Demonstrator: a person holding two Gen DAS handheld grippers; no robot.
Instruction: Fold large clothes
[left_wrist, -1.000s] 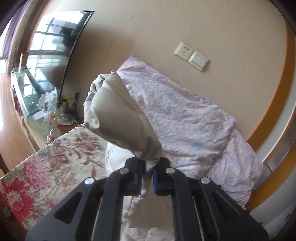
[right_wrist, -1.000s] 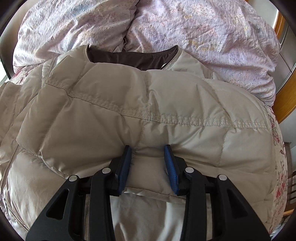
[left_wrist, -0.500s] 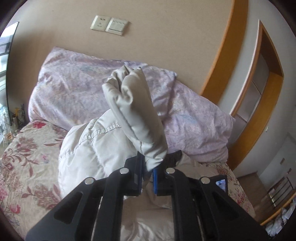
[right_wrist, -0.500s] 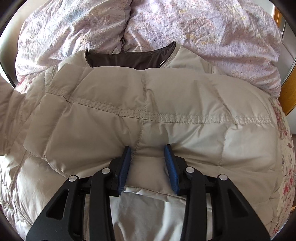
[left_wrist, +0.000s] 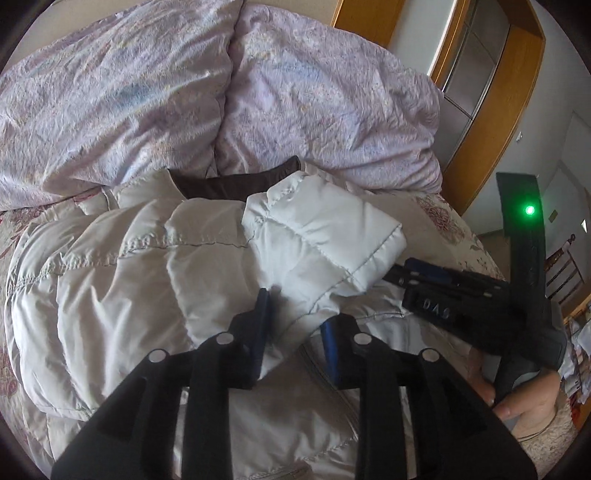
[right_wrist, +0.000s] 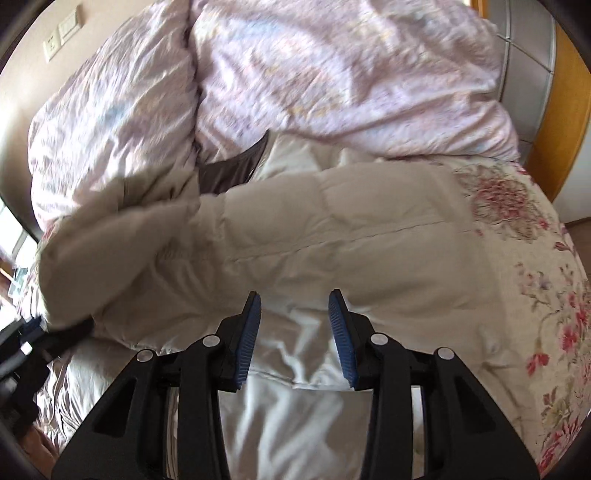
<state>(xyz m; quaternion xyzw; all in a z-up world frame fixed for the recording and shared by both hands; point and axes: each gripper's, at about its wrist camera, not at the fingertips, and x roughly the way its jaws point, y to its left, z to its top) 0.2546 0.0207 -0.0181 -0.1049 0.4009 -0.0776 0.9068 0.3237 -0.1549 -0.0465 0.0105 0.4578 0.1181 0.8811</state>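
Observation:
A beige puffer jacket (left_wrist: 129, 280) with a brown collar lining (left_wrist: 229, 184) lies spread on the bed. Its sleeve (left_wrist: 321, 236) is folded across the body, cuff toward the right. My left gripper (left_wrist: 295, 325) hovers over the sleeve's near part. Its jaws are opening, with sleeve fabric loose between them. In the right wrist view my right gripper (right_wrist: 295, 321) stands open just above the jacket (right_wrist: 332, 240), gripping nothing. In the left wrist view the right gripper (left_wrist: 406, 275) reaches in from the right, its tips under the cuff, held by a hand (left_wrist: 524, 402).
Crumpled lilac bedding (left_wrist: 295, 92) is piled behind the jacket at the head of the bed. A floral bedspread (right_wrist: 535, 277) shows on the right of the jacket. A wooden door frame (left_wrist: 480, 147) stands beyond the bed's right side.
My left gripper swung the raised sleeve over and down onto the jacket body, then its jaws parted. My right gripper drew back from the jacket fold, lifted a little and shifted right.

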